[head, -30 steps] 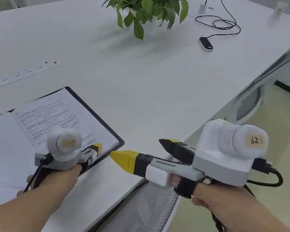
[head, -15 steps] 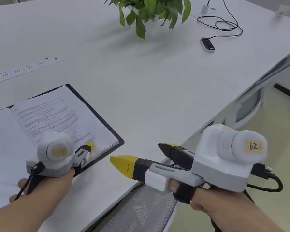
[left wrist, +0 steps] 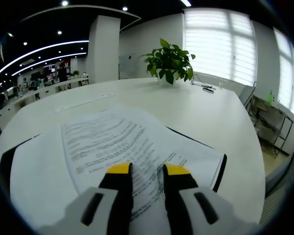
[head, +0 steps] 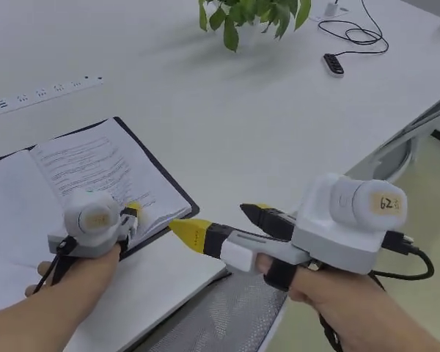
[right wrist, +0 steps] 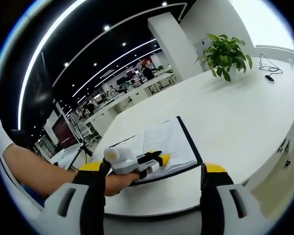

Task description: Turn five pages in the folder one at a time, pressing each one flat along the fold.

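An open black folder lies at the table's near left, its printed right-hand page flat. My left gripper rests at that page's lower right corner. In the left gripper view, the left gripper has its jaws only a narrow gap apart over the printed page, and the folder's black edge shows to the right. My right gripper hovers wide open off the table's front edge, holding nothing. The right gripper looks toward the folder and the left gripper.
A potted plant stands at the far side, with a black remote-like device and a cable to its right. A built-in socket strip lies beyond the folder. A mesh chair sits below the table edge.
The head camera has shifted. My left gripper has crept a little further onto the page's lower right corner. The right gripper holds about the same place, still open.
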